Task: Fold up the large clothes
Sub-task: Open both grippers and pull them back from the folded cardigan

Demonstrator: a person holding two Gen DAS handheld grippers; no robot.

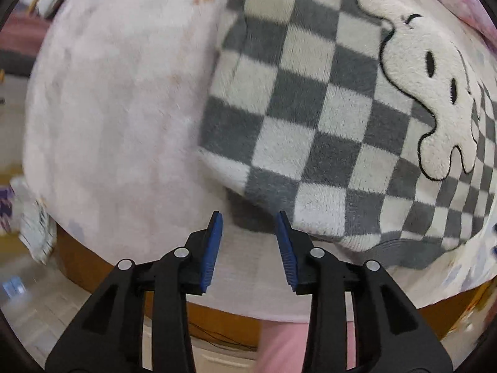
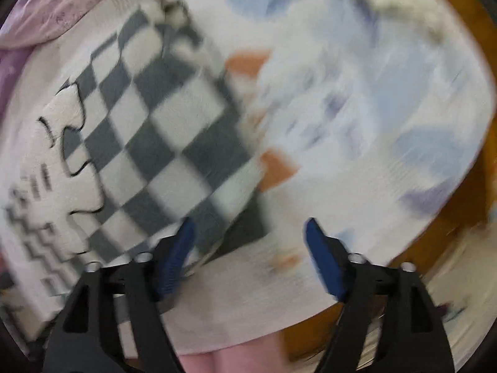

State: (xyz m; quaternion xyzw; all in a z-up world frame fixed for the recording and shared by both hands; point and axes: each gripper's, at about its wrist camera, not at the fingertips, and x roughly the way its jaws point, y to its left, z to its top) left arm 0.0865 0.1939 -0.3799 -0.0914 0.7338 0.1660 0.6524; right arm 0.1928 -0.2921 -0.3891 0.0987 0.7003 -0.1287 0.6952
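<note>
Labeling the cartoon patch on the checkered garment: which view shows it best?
Left wrist view: the white cartoon patch on the checkered garment is sharp and nearly whole, with outline, eyes and wavy lower edge clear. Right wrist view shows it at the left edge, motion-blurred, with only its outline readable.

A home bedroom: a patterned bedsheet [image 2: 357, 124] over a wooden bed frame [image 1: 84, 264], pink bedding [image 2: 59, 6].

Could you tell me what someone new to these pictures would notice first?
The grey-and-white checkered fleece garment stands out, lying on a pale printed sheet, with a cream ghost-like patch toward its right in the left wrist view. Below it hover the left gripper and right gripper, both open with blue pads, holding nothing.
</note>
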